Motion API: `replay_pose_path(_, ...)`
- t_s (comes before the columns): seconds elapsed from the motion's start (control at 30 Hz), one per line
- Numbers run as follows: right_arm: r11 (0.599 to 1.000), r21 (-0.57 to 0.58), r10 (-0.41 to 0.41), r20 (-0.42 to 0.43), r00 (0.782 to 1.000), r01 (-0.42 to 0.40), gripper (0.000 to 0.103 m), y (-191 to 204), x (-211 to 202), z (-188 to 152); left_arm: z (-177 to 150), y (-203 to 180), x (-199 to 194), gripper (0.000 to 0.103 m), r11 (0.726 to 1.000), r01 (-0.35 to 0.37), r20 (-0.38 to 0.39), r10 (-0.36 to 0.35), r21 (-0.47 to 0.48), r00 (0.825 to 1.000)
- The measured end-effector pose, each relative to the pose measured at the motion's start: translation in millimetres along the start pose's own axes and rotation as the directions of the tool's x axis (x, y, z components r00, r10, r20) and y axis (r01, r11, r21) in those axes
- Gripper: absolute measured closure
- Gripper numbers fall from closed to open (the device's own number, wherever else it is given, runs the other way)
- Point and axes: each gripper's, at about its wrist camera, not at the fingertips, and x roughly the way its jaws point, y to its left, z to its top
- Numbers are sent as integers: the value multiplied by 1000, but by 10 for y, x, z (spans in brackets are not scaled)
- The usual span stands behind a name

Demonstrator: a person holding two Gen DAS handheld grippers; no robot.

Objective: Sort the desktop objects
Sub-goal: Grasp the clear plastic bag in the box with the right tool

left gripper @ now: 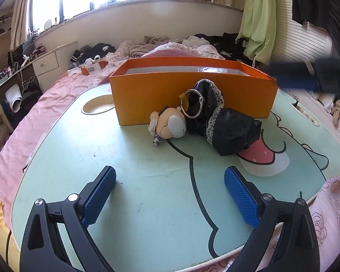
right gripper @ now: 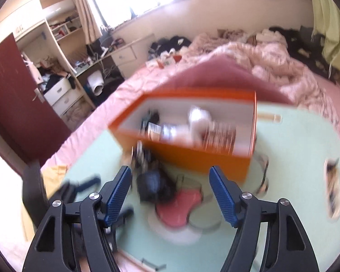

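An orange box [left gripper: 192,95] stands on the mint lap table [left gripper: 147,204]. Against its front wall lies a small doll: pale head [left gripper: 170,124], black lace-trimmed dress [left gripper: 229,131] and a metal ring [left gripper: 192,104]. My left gripper [left gripper: 170,172] hovers low over the table in front of the doll, open and empty. A dark blue blur at the upper right is my right gripper [left gripper: 306,77]. In the blurred right wrist view, the right gripper [right gripper: 170,170] is open above the doll [right gripper: 151,188], its pads clear of it. The box [right gripper: 192,154] holds several blurred items.
The table lies on a bed with pink bedding [left gripper: 34,122] and has a cup recess [left gripper: 97,107] at its left and a slot [left gripper: 306,113] at its right. Heaped clothes [left gripper: 192,45] lie behind the box. A desk with drawers [left gripper: 45,65] stands far left.
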Motion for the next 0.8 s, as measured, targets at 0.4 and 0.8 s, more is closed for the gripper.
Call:
replay_pose_path(0.4,993,-5,-113,-199,973,115,42,-168,889,785,-32,5,-10,7,1000,3,8,-4,1,1000)
replay_pose_path(0.8,998,49,34,-85,996,-30,72,-111,534,749,-22,-25,-19,7,1000,5,12,-5,2,1000)
